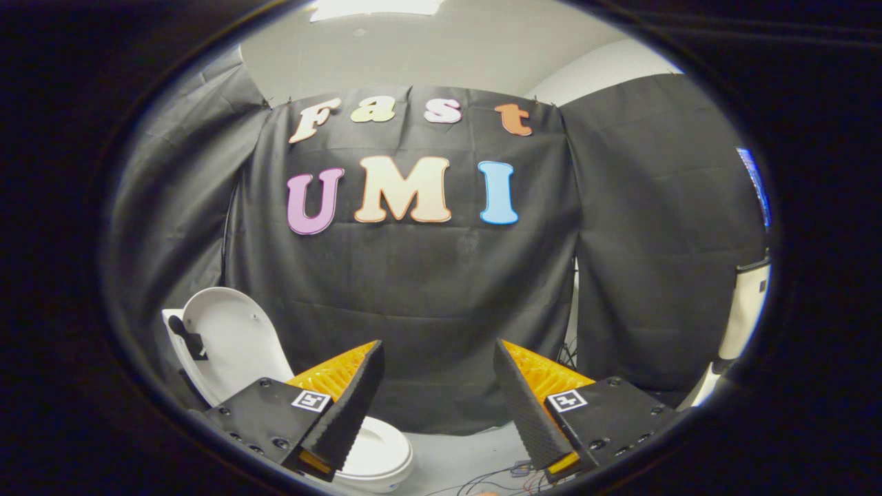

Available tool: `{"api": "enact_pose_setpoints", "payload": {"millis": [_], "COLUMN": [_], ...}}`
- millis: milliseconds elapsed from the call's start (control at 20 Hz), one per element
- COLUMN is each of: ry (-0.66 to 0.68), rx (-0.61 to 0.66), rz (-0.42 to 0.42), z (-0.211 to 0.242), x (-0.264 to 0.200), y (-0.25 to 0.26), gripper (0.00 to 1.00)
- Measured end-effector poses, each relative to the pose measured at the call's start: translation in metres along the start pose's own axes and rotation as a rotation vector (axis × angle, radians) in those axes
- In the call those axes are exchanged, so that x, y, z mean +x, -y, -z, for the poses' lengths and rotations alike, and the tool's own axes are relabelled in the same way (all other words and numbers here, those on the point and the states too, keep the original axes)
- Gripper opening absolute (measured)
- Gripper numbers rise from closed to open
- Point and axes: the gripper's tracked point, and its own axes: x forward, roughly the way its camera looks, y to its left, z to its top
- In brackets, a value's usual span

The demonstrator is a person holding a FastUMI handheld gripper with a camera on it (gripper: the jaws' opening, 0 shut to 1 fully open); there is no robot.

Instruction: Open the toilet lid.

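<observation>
The toilet lid (227, 337) is seen raised upright; the claw (437, 365) is held wide apart, gripping nothing.

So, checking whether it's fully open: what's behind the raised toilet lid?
Behind the upright toilet lid hangs black booth cloth. The lid covers whatever it leans against. The gripper is open, holding nothing.

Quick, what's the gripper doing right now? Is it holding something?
Gripper: open, holding nothing; the raised toilet lid stands off beside its fingers.
</observation>
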Motion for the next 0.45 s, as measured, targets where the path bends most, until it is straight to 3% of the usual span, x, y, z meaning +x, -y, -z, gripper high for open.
{"api": "enact_pose_setpoints", "payload": {"millis": [450], "ry": [0.001], "rx": [0.011], "rz": [0.000], "z": [0.0013], "x": [-0.0001], "y": [0.0024], "gripper": [0.98]}}
